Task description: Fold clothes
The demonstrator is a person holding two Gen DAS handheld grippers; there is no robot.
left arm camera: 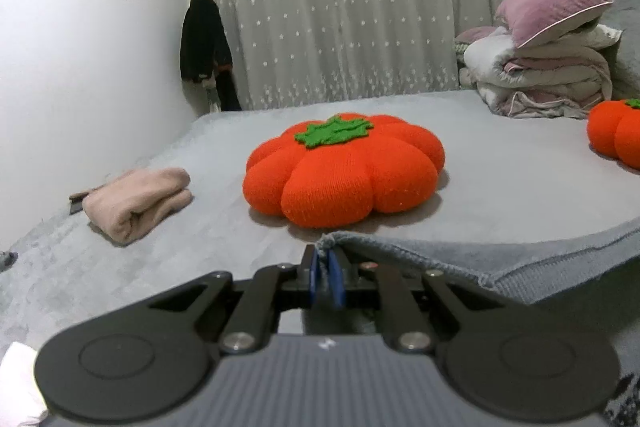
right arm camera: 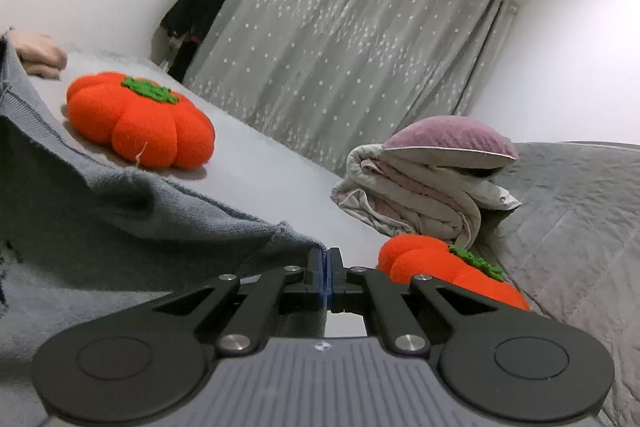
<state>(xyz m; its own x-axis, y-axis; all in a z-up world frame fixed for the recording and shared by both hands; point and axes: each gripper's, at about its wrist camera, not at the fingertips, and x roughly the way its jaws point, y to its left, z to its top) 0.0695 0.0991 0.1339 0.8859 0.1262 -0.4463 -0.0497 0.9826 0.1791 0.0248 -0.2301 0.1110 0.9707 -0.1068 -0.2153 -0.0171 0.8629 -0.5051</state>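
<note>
Left claw (left arm camera: 327, 273): closed on an edge of the grey knitted garment (left arm camera: 520, 259).
Right claw (right arm camera: 325, 267): pinched shut on another edge, cloth hanging between, above the grey bed (left arm camera: 500, 187).
Risk: thin bites may slip; round orange knitted pumpkin cushion (left arm camera: 344, 169) at 12 o'clock could snag it.

Your left wrist camera sits low over the bed (left arm camera: 500, 187), level, facing the curtain (left arm camera: 340, 7), close to the orange cushion (left arm camera: 344, 171). Your right wrist camera sits equally low, tilted, facing the curtain (right arm camera: 340, 59) from further right. Both share that cushion (right arm camera: 140, 121), the folded bedding (left arm camera: 540, 75) (right arm camera: 420, 195) and the curtain.
</note>
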